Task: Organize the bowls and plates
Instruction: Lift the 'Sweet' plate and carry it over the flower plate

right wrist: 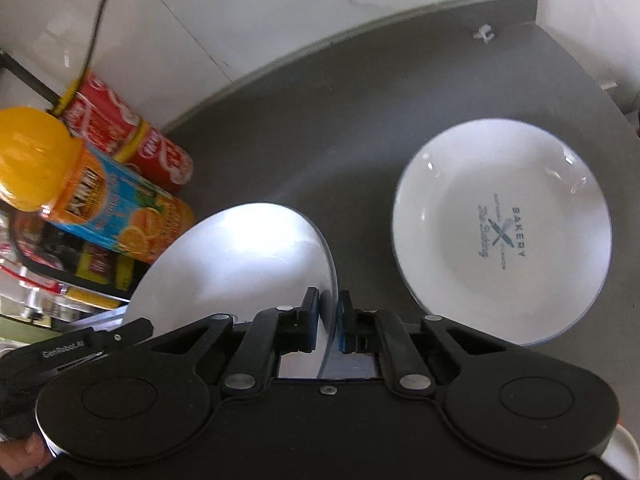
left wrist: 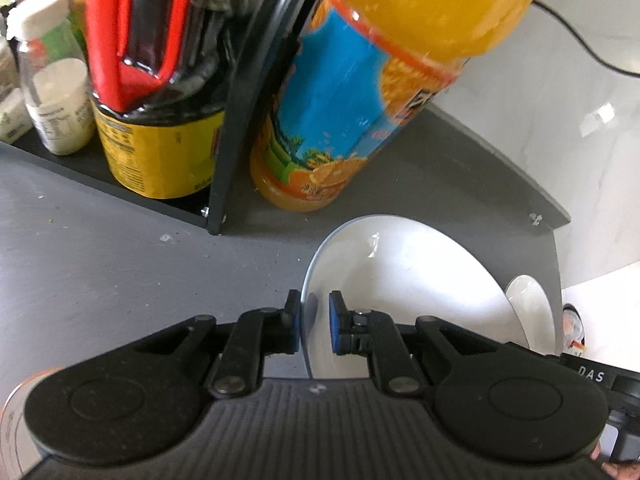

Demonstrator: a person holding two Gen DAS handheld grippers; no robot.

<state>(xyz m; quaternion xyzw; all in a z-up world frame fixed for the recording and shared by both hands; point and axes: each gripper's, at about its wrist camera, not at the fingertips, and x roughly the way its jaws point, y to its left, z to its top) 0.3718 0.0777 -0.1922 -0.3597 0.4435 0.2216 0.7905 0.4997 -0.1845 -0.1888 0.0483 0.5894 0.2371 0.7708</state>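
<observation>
Both your left gripper and right gripper pinch the tilted round white ceramic plate's rim; a printed white plate lies flat beside it.

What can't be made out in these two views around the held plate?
- Left wrist view: the near part of the held plate is covered by the left tool; whether its right pad touches the rim is unclear.
- Left wrist view: the second white dish is mostly hidden behind the held plate.
- Right wrist view: the small print on the bakery plate is too small to read.
- Right wrist view: the right tool hides the plate's lower rim.
</observation>
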